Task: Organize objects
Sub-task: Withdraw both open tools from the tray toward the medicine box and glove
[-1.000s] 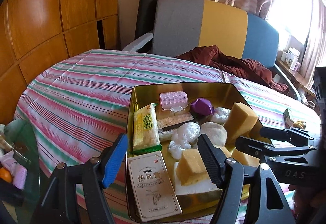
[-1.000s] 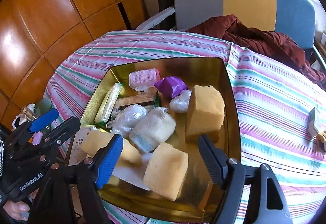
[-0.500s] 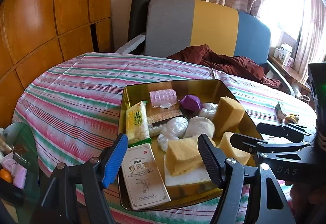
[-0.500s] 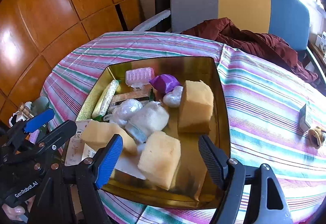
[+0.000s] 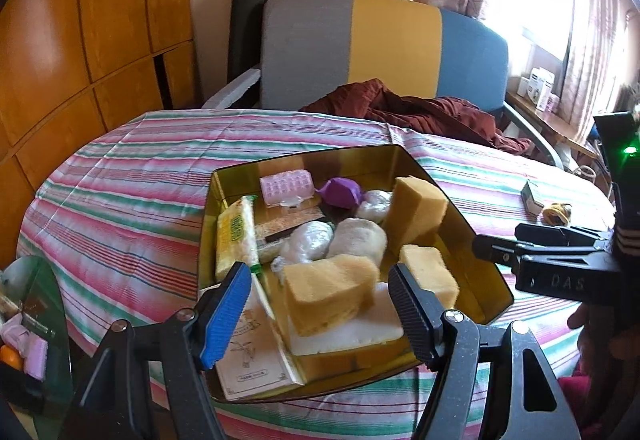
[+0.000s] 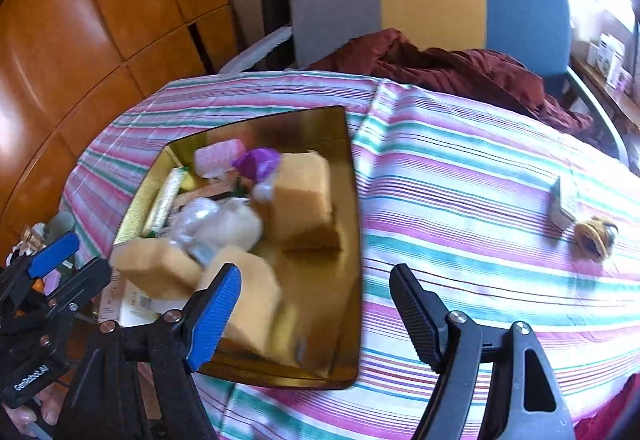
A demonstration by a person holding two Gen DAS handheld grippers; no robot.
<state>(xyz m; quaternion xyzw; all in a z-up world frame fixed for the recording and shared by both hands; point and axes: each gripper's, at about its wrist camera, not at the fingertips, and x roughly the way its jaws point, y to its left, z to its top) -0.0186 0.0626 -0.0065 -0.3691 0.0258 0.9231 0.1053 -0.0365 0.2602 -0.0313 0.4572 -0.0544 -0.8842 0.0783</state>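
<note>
A gold tin tray (image 5: 304,159) (image 6: 288,125) sits on the striped tablecloth (image 5: 120,179). It holds several yellow sponges (image 5: 416,211) (image 6: 306,199), a pink roller (image 5: 285,189), a purple piece (image 5: 340,191), clear-wrapped white bundles (image 5: 310,246), a green-yellow packet (image 5: 236,236) and a white printed box (image 5: 250,356). My left gripper (image 5: 320,316) hovers open over the tray's near edge, nothing between its pads. My right gripper (image 6: 314,316) is open too, above the tray's right rim and bare cloth. Each gripper shows in the other's view, the right one (image 5: 520,246) and the left one (image 6: 68,268).
A small box (image 6: 564,201) and a yellow-brown tuft (image 6: 594,236) lie on the cloth to the right. A grey, yellow and blue chair (image 5: 384,51) with a maroon cloth (image 5: 420,111) stands behind the table. A glass side table (image 5: 36,280) with clutter is at the left.
Both grippers have drawn back from the tray. The right one has slid to the right, so the tray now sits left in its view. The jaws have kept their width.
</note>
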